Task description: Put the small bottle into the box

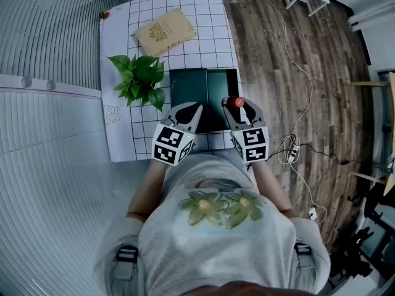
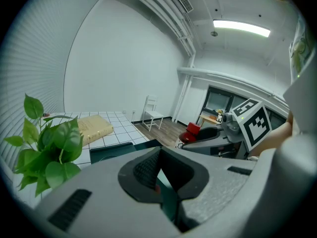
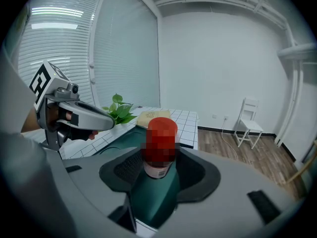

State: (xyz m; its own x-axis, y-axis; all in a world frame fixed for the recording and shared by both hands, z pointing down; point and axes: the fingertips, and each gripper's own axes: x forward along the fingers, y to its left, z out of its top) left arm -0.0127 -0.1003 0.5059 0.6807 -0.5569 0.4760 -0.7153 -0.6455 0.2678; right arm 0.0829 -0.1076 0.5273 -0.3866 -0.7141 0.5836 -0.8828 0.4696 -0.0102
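The small bottle [image 1: 234,102], red-capped with a white label, stands upright between the jaws of my right gripper [image 1: 237,105], which is shut on it. In the right gripper view the bottle [image 3: 159,143] is held over the dark green open box [image 3: 148,197]. The box [image 1: 191,85] lies on the white grid mat, and the bottle hangs over its right front part. My left gripper [image 1: 192,108] hovers over the box's front left, open, with nothing between its pads. From the left gripper view the red cap [image 2: 193,129] and right gripper [image 2: 190,140] show to the right.
A leafy green plant [image 1: 139,79] stands just left of the box. A tan book [image 1: 165,31] lies farther back on the grid mat [image 1: 123,134]. Cables and a power strip [image 1: 290,148] lie on the wooden floor at right. A white chair [image 3: 247,123] stands by the wall.
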